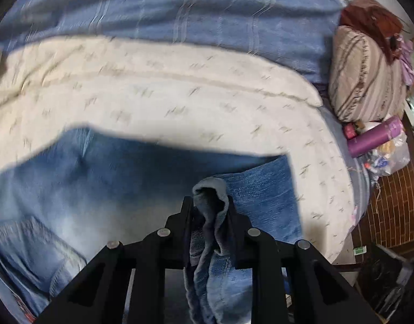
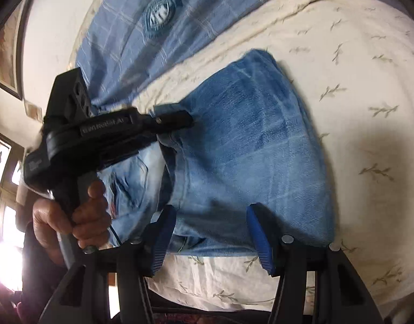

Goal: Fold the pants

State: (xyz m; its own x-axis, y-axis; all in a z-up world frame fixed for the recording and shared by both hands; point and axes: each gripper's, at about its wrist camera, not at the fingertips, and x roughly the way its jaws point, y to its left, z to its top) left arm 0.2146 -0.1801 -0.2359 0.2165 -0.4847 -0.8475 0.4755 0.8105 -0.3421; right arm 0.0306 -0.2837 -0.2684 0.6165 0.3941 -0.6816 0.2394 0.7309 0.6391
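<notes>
Blue denim pants (image 2: pixel 247 140) lie folded on a cream leaf-print cover (image 2: pixel 355 94) on a bed. My left gripper (image 1: pixel 210 208) is shut on a bunched fold of the pants (image 1: pixel 209 256), lifted above the rest of the denim (image 1: pixel 71 189). In the right wrist view the left gripper (image 2: pixel 190 120) reaches in from the left, held by a hand (image 2: pixel 71 218), its tip at the pants' edge. My right gripper (image 2: pixel 211 216) is open, blue-padded fingers (image 2: pixel 258 232) straddling the near edge of the pants.
A blue checked blanket (image 1: pixel 193 21) lies beyond the cream cover. At the bed's right edge sit a striped pillow (image 1: pixel 366 78), a purple bottle (image 1: pixel 374 137) and a plastic bag (image 1: pixel 387 159). A wall with framed pictures (image 2: pixel 4 51) is on the left.
</notes>
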